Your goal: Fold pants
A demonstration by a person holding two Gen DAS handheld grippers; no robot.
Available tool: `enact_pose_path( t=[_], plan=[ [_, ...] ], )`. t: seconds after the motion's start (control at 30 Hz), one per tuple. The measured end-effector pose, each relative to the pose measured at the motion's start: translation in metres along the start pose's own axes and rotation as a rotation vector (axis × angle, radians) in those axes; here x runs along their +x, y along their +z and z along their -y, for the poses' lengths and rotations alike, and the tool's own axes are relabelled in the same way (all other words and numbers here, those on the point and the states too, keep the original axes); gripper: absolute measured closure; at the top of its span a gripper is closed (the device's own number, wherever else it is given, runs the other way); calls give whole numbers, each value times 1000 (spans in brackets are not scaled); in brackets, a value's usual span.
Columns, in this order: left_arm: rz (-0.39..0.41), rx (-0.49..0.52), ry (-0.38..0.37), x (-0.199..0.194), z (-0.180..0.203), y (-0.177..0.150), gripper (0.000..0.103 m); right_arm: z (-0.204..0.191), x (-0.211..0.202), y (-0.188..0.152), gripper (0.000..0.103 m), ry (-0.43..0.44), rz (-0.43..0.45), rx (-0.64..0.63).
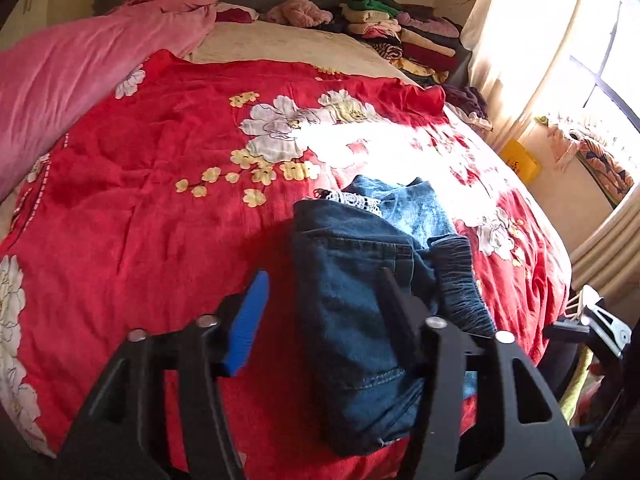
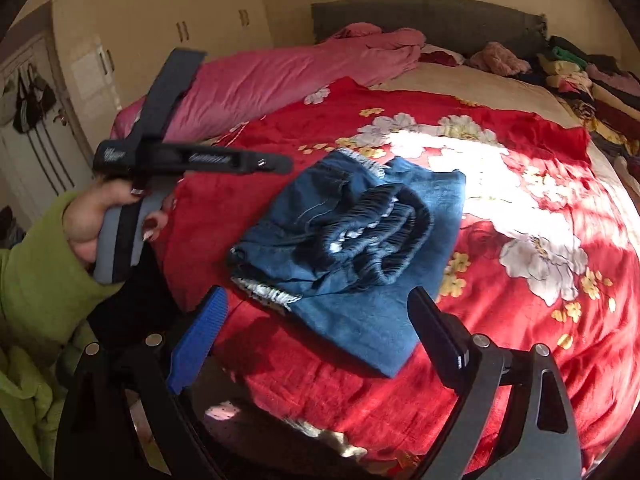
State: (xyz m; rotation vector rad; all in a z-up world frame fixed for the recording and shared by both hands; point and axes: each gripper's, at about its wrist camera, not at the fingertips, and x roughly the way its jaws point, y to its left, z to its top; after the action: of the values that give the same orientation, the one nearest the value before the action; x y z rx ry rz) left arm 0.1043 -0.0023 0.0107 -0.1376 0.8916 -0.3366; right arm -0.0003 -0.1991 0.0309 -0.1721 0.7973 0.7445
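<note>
Blue denim pants lie folded in a compact bundle on the red floral blanket, with the gathered elastic waistband on top and white lace trim at the edges. My left gripper is open and empty, its jaws spread just above the near end of the bundle. My right gripper is open and empty, hovering in front of the pants. The left gripper's body shows in the right wrist view, held by a hand in a green sleeve, off to the left of the pants.
A pink duvet lies along the bed's left side. Stacks of folded clothes sit at the far right by the grey headboard. A curtain and window are to the right. Wardrobe doors stand beyond the bed.
</note>
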Motion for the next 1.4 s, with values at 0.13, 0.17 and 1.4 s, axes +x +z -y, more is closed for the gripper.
enact_pose_path(
  t=[0.13,0.17,1.4],
  plan=[
    [-58,54,-52,28,10,8,86,-32,19,7,31,53,-34,-146],
    [-69,75,-38,36,12,9,86,-39,24,8,37,65,-38,-187],
    [-28,28,44,39,-12,3,58,-24,34,17,72,178,-31,-166]
  ],
)
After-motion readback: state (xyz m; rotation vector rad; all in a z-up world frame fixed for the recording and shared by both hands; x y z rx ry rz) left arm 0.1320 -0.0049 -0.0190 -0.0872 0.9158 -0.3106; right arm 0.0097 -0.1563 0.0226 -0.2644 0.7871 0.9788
